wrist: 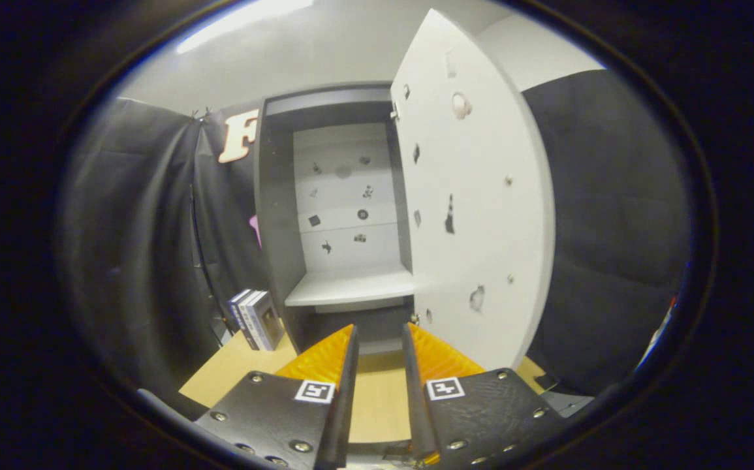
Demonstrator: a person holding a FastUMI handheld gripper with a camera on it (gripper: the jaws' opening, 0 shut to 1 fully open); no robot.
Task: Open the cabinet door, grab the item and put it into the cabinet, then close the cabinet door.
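The cabinet (344,215) stood at the centre of the frame on the wooden counter (377,398), dark-sided with a pale back panel dotted with small stickers. Its white door (474,196) hung swung open to the right. The gripper (380,339) held nothing, its fingers (331,356) narrowly apart. Books (256,318) stood lower left of the cabinet.
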